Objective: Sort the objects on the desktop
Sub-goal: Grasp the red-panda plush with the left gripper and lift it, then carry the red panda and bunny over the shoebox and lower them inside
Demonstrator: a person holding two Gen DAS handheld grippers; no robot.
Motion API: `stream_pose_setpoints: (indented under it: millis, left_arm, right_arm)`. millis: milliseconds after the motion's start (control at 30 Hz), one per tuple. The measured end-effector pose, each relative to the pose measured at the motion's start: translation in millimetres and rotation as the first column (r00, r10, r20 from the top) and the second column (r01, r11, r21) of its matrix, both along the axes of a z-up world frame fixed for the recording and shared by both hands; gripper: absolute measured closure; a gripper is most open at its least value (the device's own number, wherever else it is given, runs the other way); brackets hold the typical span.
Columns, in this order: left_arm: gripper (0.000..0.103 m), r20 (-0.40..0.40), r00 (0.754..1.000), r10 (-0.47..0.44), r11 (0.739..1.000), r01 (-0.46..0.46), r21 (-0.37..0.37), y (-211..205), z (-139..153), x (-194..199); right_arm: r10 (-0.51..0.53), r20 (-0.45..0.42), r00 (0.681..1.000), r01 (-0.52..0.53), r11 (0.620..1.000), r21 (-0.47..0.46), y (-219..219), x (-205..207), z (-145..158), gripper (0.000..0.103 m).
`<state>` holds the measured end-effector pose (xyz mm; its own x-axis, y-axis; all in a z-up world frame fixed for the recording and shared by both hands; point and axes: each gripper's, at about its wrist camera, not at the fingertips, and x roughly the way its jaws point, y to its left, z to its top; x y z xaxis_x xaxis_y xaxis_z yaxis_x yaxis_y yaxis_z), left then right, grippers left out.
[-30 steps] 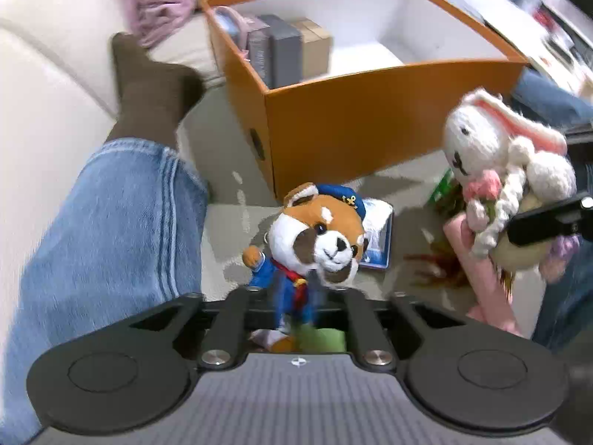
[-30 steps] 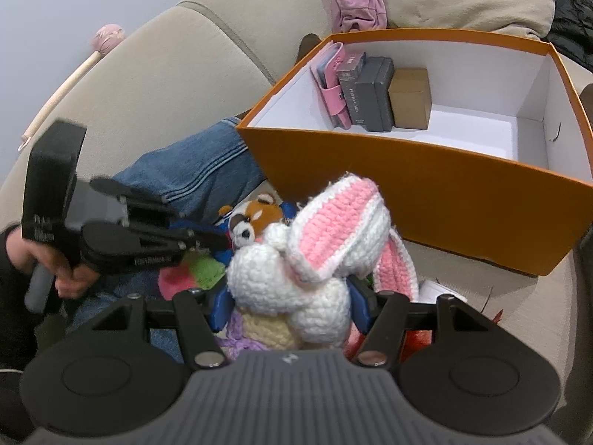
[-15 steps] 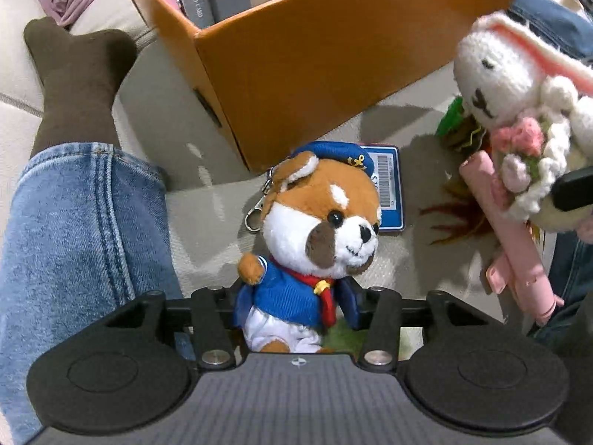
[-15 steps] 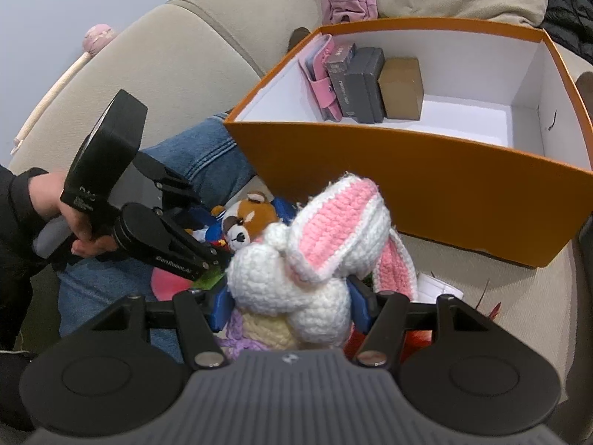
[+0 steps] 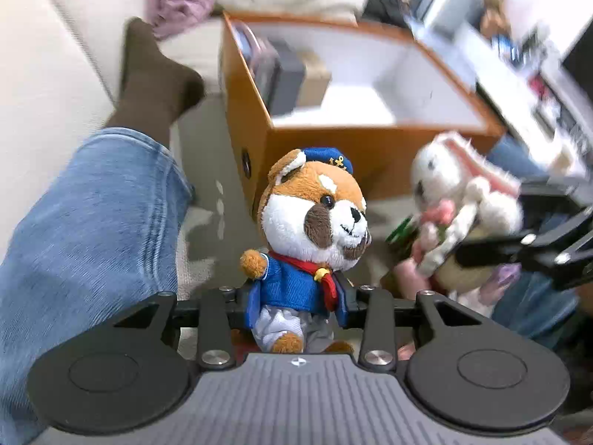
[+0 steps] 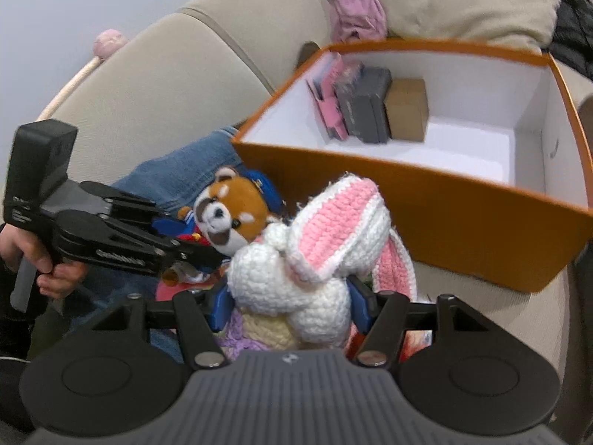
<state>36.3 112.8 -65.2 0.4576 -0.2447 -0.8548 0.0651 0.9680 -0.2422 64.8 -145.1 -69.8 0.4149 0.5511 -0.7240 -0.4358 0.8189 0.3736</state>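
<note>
You are holding a soft toy in each gripper in front of the orange box.

Your left gripper is closing its fingers on the red panda plush, whose blue jacket is sitting between the pads with its head rising above the fingertips; the pads are pressing on its sides. Your right gripper is clamping the crocheted white rabbit at its body, the blue pads touching it on both sides and its pink-lined ears flopping forward past the fingertips. The orange box is lying beyond both sets of fingers, open-topped, with a pink item, a grey case and a small brown carton standing together in its far left corner. Your jeans-clad leg is stretching out left of the left fingers on the beige sofa.
</note>
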Motion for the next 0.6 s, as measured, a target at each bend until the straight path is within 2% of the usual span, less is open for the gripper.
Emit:
stream_pose_setpoints:
  millis: [100, 300, 467, 600]
  left_arm:
    - [0.06, 0.048, 0.997, 0.053, 0.996, -0.049, -0.07, 10, 21, -15]
    - [0.059, 0.159, 0.981, 0.114, 0.988, -0.095, -0.12, 12, 76, -10]
    - [0.059, 0.216, 0.963, 0.163, 0.984, -0.141, -0.113, -2, 97, 25]
    - [0.059, 0.232, 0.954, 0.191, 0.98, -0.172, -0.101, -16, 103, 60]
  right_arm:
    - [0.03, 0.039, 0.999, -0.031, 1.0, 0.006, 2, 0, 16, 0.04]
    - [0.071, 0.131, 0.989, -0.076, 0.997, 0.034, 1, 10, 55, 0.04]
    - [0.05, 0.202, 0.978, -0.054, 0.998, 0.012, -5, 32, 78, 0.04]
    - [0.002, 0.216, 0.976, -0.004, 1.0, 0.007, -14, 60, 86, 0.04]
